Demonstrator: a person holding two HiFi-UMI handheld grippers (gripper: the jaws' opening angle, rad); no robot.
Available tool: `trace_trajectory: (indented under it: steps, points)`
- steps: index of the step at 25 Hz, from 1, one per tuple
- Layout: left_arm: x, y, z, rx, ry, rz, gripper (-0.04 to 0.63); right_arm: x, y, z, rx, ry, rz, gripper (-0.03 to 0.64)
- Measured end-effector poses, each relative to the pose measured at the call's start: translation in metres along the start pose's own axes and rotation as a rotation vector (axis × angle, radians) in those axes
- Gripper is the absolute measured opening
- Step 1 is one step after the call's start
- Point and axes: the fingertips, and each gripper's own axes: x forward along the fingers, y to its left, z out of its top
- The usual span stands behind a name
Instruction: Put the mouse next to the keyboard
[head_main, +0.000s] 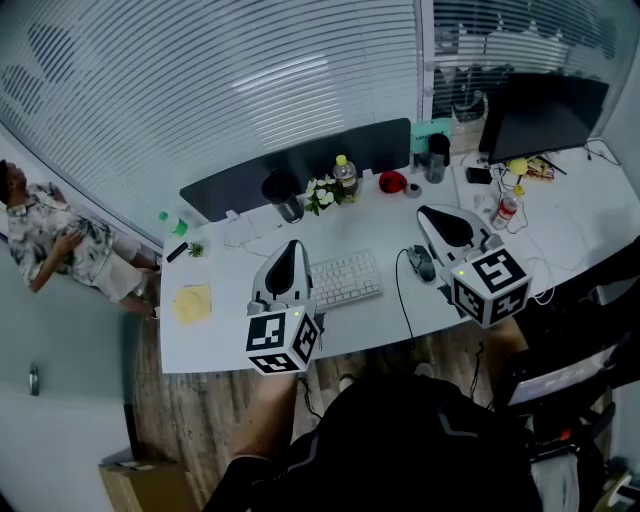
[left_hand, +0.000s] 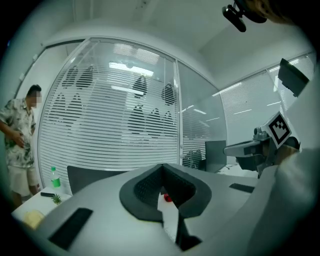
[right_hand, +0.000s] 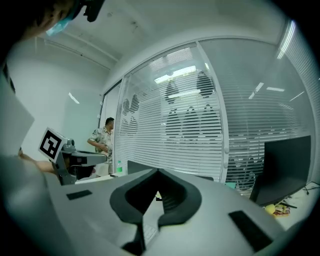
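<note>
Both grippers are being held shut, jaws pressed together on nothing. The left gripper (head_main: 291, 246) is being held just left of the keyboard (head_main: 345, 280), the right gripper (head_main: 428, 213) off to its right. The mouse (head_main: 422, 262) is sitting just right of the keyboard.

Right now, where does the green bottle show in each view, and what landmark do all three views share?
Head view: green bottle at the desk's far left corner, by the blinds.
Left gripper view: lower left, right of the person.
Right gripper view: small, left of centre, just right of the person.
Shared landmark: the blinds behind the desk.
</note>
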Motion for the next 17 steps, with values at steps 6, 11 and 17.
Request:
trace_trajectory:
  steps: [6, 11, 17]
  points:
    - [0.002, -0.006, -0.001, 0.008, 0.007, -0.007, 0.029, -0.002, -0.001, 0.002, 0.012, -0.01, -0.003, -0.002]
    - [0.001, -0.007, 0.003, 0.025, 0.001, 0.0, 0.029, -0.001, -0.005, 0.001, 0.027, -0.016, -0.024, -0.002]
    - [0.0, -0.013, 0.002, 0.029, 0.002, -0.009, 0.029, -0.01, -0.007, -0.002, 0.035, -0.016, -0.032, -0.002]
